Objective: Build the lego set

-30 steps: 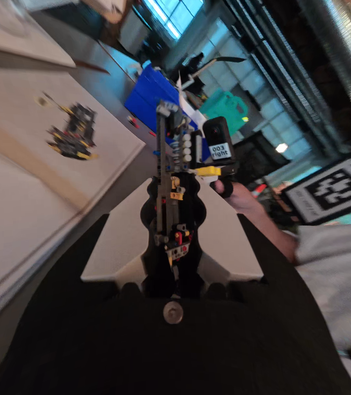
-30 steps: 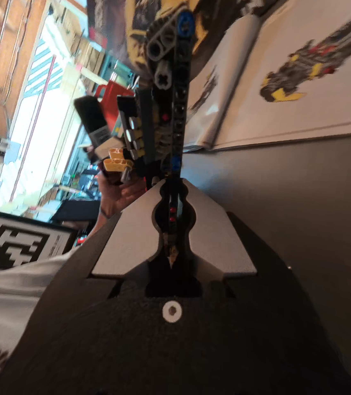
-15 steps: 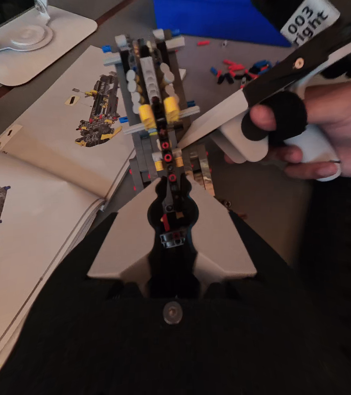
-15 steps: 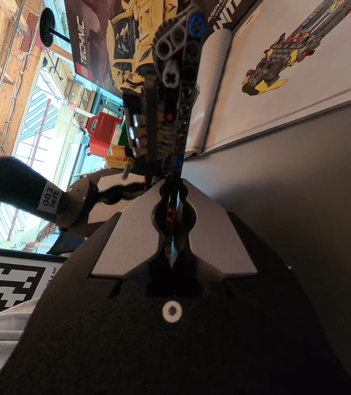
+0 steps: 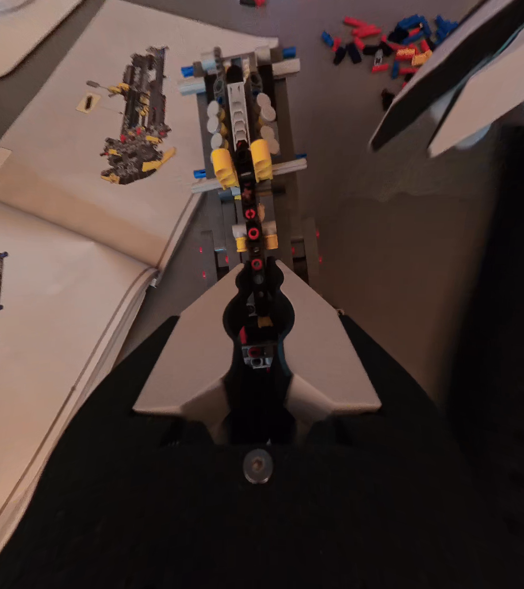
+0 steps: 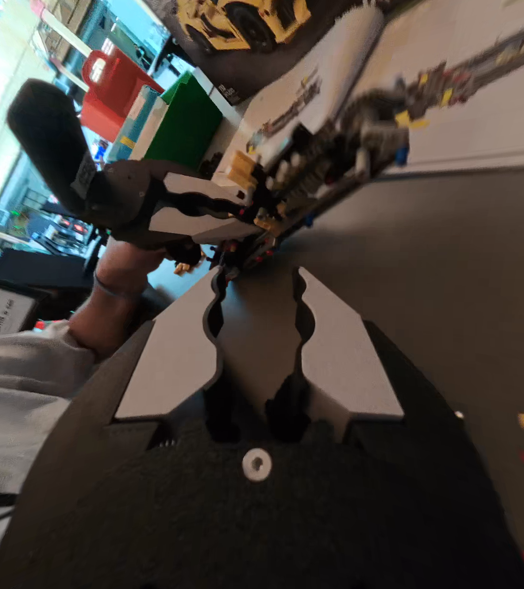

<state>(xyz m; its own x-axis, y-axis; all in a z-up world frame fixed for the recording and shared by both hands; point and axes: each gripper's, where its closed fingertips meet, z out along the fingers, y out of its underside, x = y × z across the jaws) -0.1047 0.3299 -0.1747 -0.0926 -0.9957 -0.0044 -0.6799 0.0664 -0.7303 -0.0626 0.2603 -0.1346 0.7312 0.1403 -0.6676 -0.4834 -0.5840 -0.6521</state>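
I am holding the half-built lego model (image 5: 248, 153) by its near end in my left gripper (image 5: 259, 274), whose fingers are clamped on the model's black centre beam, so the long frame is lying along the grey desk (image 5: 382, 239) with its far end overlapping the edge of the open instruction booklet (image 5: 63, 165). Gripping it there is keeping the body steady and its top face exposed for the next piece, in my judgement. My right gripper (image 6: 257, 280) is hanging just short of the model with its fingers spread apart and nothing between them, free to fetch a part. A pile of loose red, blue and black pieces (image 5: 388, 41) is waiting well beyond the model on the desk, and the booklet's printed diagram sits beside the frame, probably for checking the build against it.
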